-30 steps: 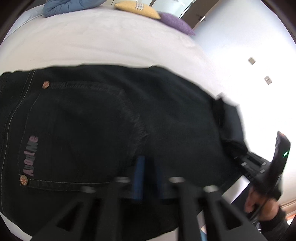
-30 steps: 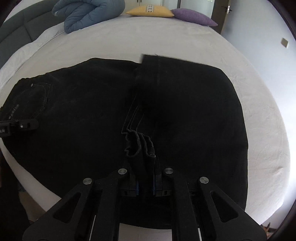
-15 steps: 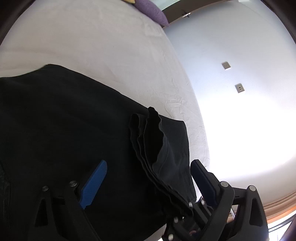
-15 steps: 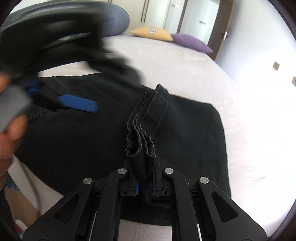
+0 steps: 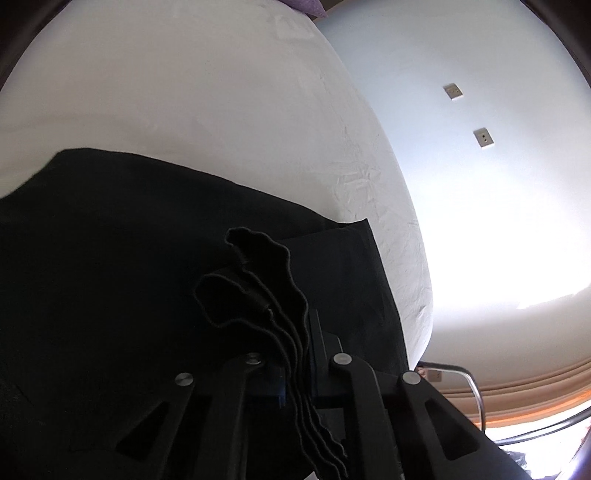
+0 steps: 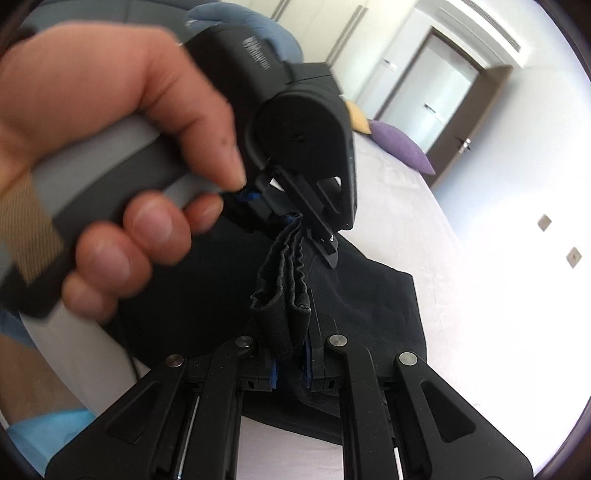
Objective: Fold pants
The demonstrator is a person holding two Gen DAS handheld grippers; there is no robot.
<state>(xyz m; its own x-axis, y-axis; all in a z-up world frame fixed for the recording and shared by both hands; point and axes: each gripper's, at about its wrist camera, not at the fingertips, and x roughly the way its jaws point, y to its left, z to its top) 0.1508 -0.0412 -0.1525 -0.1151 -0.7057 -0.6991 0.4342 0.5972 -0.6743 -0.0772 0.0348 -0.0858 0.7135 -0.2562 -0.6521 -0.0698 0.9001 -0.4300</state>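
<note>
The black pants (image 5: 110, 266) lie folded on a white bed (image 5: 184, 92). Their stacked hem layers (image 5: 266, 295) stand up as a bunched ridge. My left gripper (image 5: 295, 373) is shut on this bunched hem. In the right wrist view my right gripper (image 6: 291, 365) is shut on the same hem bunch (image 6: 284, 295) at its near end. The left gripper (image 6: 295, 221) shows there, held by a hand (image 6: 110, 155), clamped on the far end of the bunch just above the pants (image 6: 369, 295).
The white bed's right edge (image 5: 413, 258) drops off toward a white wall with two sockets (image 5: 483, 137). A purple pillow (image 6: 402, 147), a yellow pillow (image 6: 358, 118) and a blue duvet (image 6: 258, 22) lie at the head of the bed. A door (image 6: 454, 110) is behind.
My left gripper has swung from the waistband over to the hem bunch, opened around it and shut on it. The right gripper has kept its grip and lifted the bunch slightly.
</note>
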